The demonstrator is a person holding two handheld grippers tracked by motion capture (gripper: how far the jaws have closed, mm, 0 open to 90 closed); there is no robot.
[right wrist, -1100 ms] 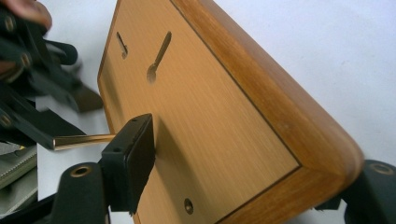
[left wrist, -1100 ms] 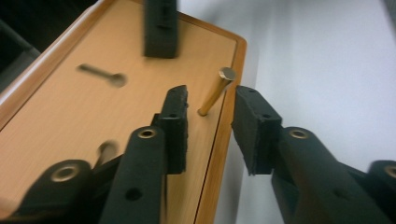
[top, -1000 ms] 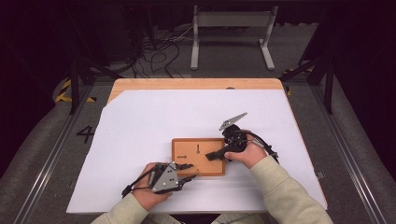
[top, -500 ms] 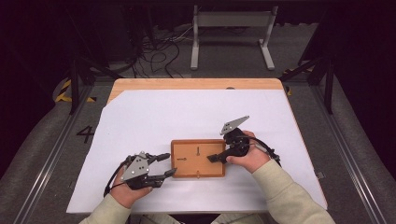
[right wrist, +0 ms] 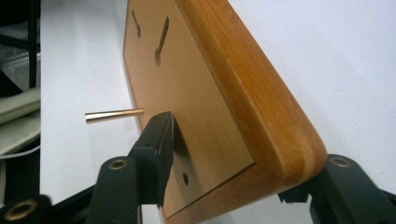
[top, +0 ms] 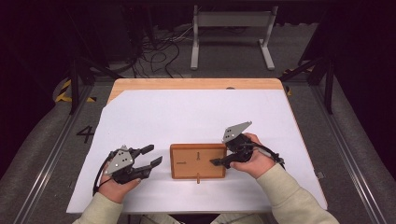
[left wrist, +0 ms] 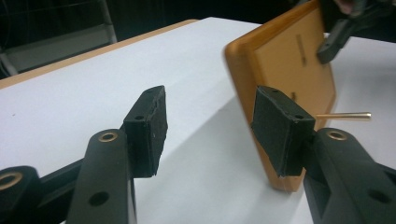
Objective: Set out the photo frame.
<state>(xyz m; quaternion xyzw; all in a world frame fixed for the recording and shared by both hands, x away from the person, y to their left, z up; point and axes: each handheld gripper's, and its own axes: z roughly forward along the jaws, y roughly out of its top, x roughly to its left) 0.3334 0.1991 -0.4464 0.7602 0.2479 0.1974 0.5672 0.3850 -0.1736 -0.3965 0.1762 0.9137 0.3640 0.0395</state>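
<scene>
Wooden and honey-coloured, a rectangular board (top: 198, 161) lies flat near the front of a white-covered table (top: 196, 116), its long axis running left to right across the person's body. Nearest the camera, the left gripper (top: 150, 156) hovers just beside the board's left end with its jaws spread wide and nothing between them — apart from the wood, pointing toward it. The right gripper (top: 219, 163) is the one engaged: it pinches the board's right edge, one jaw on the top face and the other under the rim. A thin brass pin (top: 198, 178) juts from the board's near edge. Farther off, beyond the table, cables (top: 161, 46) and a grey metal stand (top: 232, 28) sit on the dark floor.
</scene>
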